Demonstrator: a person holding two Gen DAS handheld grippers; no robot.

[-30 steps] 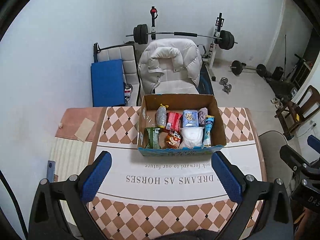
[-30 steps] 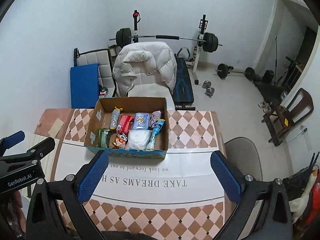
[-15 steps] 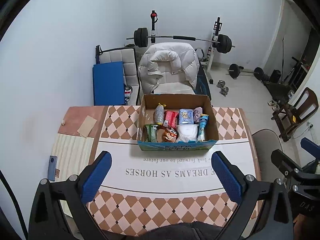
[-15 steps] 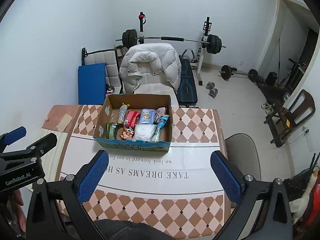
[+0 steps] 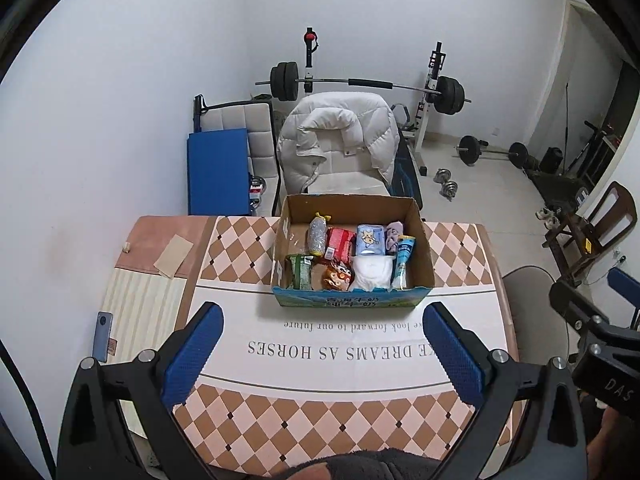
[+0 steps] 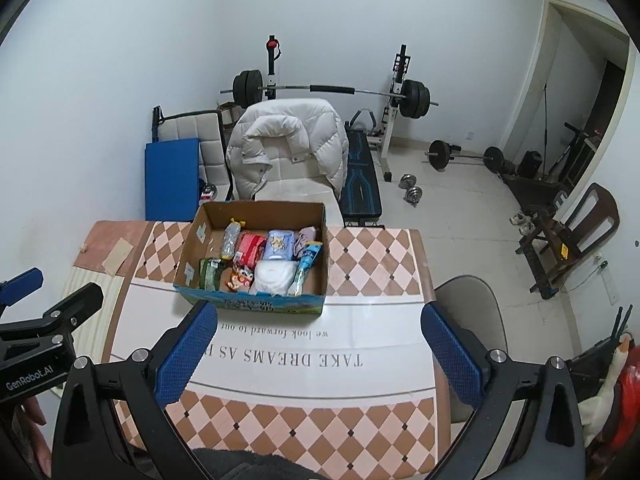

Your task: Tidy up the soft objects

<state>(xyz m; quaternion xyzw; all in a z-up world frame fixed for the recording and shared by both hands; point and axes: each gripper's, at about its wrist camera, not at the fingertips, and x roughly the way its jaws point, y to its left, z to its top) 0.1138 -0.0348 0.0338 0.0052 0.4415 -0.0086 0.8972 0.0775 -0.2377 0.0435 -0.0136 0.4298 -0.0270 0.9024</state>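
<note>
1. Your left gripper (image 5: 323, 354) hangs above the near half of the table (image 5: 360, 364), its blue pads spread wide apart with nothing between them.
2. Your right gripper (image 6: 316, 352) sits the same way: pads far apart, empty, above the printed cloth.
3. The cardboard box (image 5: 352, 300) stands on the table at 12 o'clock from the left gripper, and at about 11 o'clock from the right one; it is apart from both.
4. Inside the box the soft things lie packed close together. A white padded pack (image 5: 373, 273) is near the front wall, with a light blue pack (image 5: 370, 240) behind it at 12 o'clock.
5. A red packet (image 5: 340, 241) lies at 9 o'clock of the blue pack, and a silvery tube with a yellow tip (image 5: 317, 234) lies beside that.
6. A green packet (image 5: 301, 271) stands in the front left corner; an orange snack bag (image 5: 337, 276) lies between it and the white pack.
7. A blue tube (image 5: 402, 260) leans along the right wall, with a lilac cloth (image 5: 394, 232) behind it.
8. A phone (image 5: 104, 336) lies at the table's left edge, at 9 o'clock from the left gripper.
</note>
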